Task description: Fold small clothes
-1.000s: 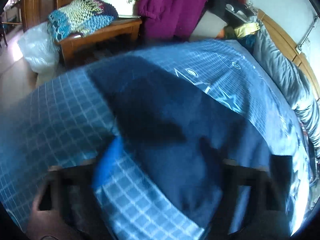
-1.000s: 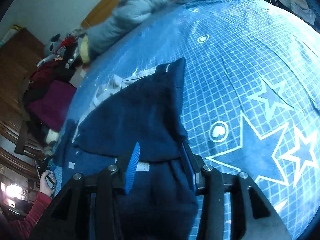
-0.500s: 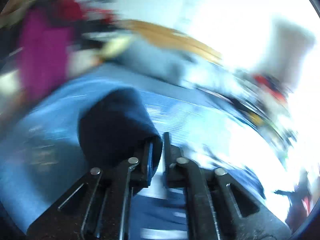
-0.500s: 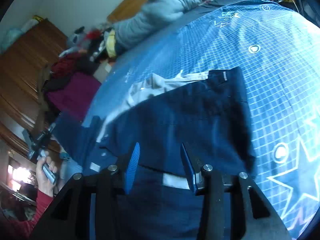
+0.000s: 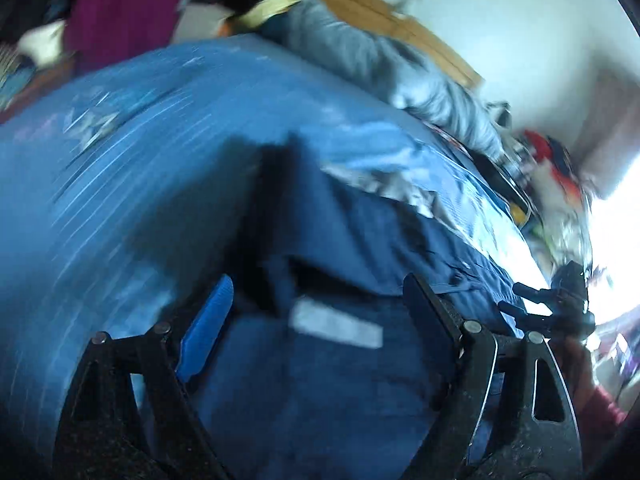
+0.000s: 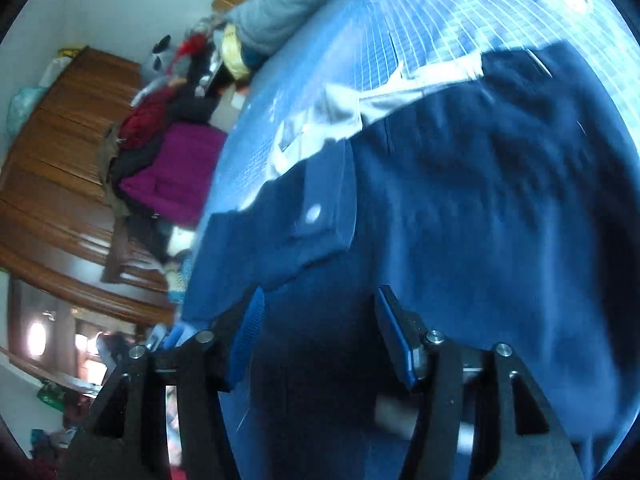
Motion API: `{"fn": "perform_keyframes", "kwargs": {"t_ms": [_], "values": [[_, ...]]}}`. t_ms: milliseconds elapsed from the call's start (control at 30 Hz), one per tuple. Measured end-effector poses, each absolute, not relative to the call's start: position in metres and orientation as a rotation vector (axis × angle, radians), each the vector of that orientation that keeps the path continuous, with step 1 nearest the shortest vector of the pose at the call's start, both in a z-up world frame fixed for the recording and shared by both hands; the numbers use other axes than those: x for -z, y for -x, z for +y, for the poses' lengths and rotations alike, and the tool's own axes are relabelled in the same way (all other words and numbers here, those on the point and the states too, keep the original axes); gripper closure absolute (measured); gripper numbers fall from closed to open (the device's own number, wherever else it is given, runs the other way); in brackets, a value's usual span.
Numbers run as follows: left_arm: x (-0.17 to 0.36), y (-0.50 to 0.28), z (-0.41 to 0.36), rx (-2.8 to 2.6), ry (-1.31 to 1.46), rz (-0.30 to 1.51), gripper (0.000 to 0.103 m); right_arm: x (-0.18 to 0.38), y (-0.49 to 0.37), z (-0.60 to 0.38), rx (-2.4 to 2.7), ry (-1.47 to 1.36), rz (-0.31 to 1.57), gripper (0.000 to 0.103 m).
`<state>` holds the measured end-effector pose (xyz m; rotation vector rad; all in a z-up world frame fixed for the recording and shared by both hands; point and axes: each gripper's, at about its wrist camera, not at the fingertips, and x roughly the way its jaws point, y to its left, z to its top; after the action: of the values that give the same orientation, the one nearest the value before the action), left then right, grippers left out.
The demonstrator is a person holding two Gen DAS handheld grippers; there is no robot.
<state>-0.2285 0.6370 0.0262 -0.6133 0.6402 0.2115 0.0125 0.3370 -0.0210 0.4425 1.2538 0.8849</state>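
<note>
The left gripper [image 5: 316,304] has let go of the navy fold it pinched half a second ago; its jaws now stand spread above the navy garment [image 5: 340,248]. The right gripper [image 6: 320,320] is likewise spread, gripping nothing. The garment lies on the blue grid bedspread [image 5: 132,184], white lining showing at its far edge.

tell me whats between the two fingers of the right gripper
In the right wrist view, the right gripper is open, and only the navy garment shows in the gap between its fingers, spread on the blue bedspread; nothing is pinched.
</note>
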Motion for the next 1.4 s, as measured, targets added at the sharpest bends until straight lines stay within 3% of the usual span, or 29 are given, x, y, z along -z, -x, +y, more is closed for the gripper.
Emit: {"fn": "perform_keyframes", "kwargs": {"t_ms": [133,200,267,400,467,567,800,967,1100,1233,1333,1367,1400], "values": [[-0.021,0.23,0.639,-0.167,0.575,0.726,0.02,0.035,-0.034,0.362,-0.89,-0.479,1.276,0.041],[-0.014,0.228,0.64,-0.154,0.554,0.782,0.026,0.044,-0.041,0.377,-0.888,-0.476,1.3,0.041],[-0.006,0.227,0.647,-0.12,0.588,0.808,0.04,0.046,-0.044,0.391,-0.899,-0.458,1.299,0.044],[0.001,0.215,0.652,-0.099,0.617,0.799,0.044,0.045,-0.047,0.409,-0.908,-0.457,1.286,0.047],[0.008,0.208,0.653,-0.071,0.628,0.822,0.044,0.046,-0.049,0.412,-0.903,-0.454,1.284,0.07],[0.013,0.205,0.656,-0.089,0.66,0.818,0.044,0.041,-0.049,0.415,-0.891,-0.426,1.275,0.093],[0.017,0.228,0.685,-0.134,0.79,0.725,0.041,0.009,-0.038,0.398,-0.944,-0.469,1.187,0.095],[0.025,0.235,0.692,-0.122,0.866,0.68,0.048,-0.009,-0.027,0.367,-0.956,-0.556,1.133,0.096],[0.028,0.238,0.694,-0.117,0.878,0.666,0.049,-0.019,-0.015,0.318,-0.876,-0.587,1.042,0.099],[0.03,0.242,0.7,-0.103,0.906,0.647,0.049,0.014,-0.018,0.284,-0.801,-0.664,1.152,0.099],[0.032,0.244,0.702,-0.096,0.917,0.642,0.049,0.027,-0.017,0.294,-0.852,-0.644,1.222,0.084],[0.033,0.245,0.704,-0.089,0.929,0.637,0.049,0.027,-0.017,0.301,-0.886,-0.638,1.232,0.067],[0.034,0.246,0.706,-0.083,0.941,0.633,0.049,0.026,-0.018,0.31,-0.903,-0.613,1.237,0.059]]}}
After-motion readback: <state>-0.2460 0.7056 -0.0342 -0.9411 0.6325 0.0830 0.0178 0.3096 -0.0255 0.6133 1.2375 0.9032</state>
